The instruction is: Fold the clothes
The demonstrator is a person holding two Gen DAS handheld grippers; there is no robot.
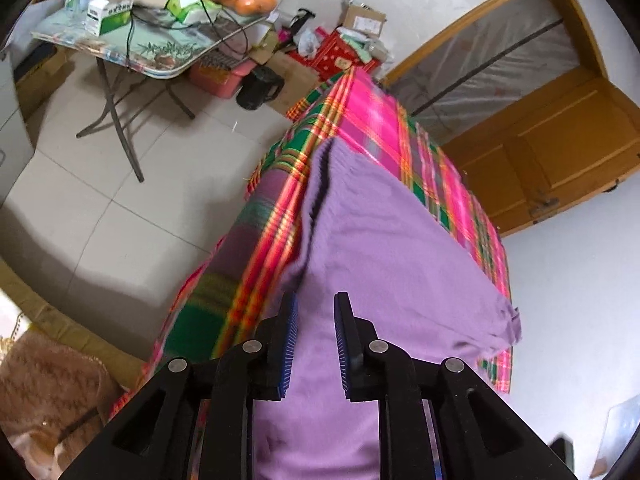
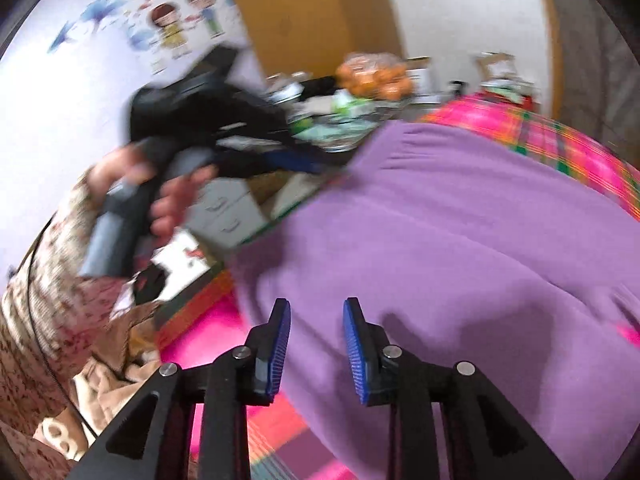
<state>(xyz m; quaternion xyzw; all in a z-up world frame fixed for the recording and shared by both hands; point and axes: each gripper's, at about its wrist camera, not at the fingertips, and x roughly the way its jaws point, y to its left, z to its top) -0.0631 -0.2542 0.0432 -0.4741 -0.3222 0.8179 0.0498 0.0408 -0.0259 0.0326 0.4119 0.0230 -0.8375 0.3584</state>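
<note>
We see the purple garment (image 1: 384, 248) spread over the plaid-covered surface (image 1: 368, 116), its ribbed hem out toward 12 o'clock and one edge hanging over the side at about 9 o'clock in the left wrist view; it looks like a soft knit, light and limp, likely to sag and stretch rather than hold a crease, and not slippery against the ridged pads. Our left hand-held gripper (image 1: 316, 340) hangs over the near part of the cloth with its jaws parted and nothing pinched between them; our right hand-held gripper (image 2: 316, 344) is likewise released, over the near edge of the garment (image 2: 460, 240), though that view is blurred. We judge the best hold is at an edge or corner, pinching both layers where the knit doubles, such as the ribbed hem or the corner at 3 o'clock; a grab mid-panel would only bunch it. How far the folding stands, we cannot tell.
</note>
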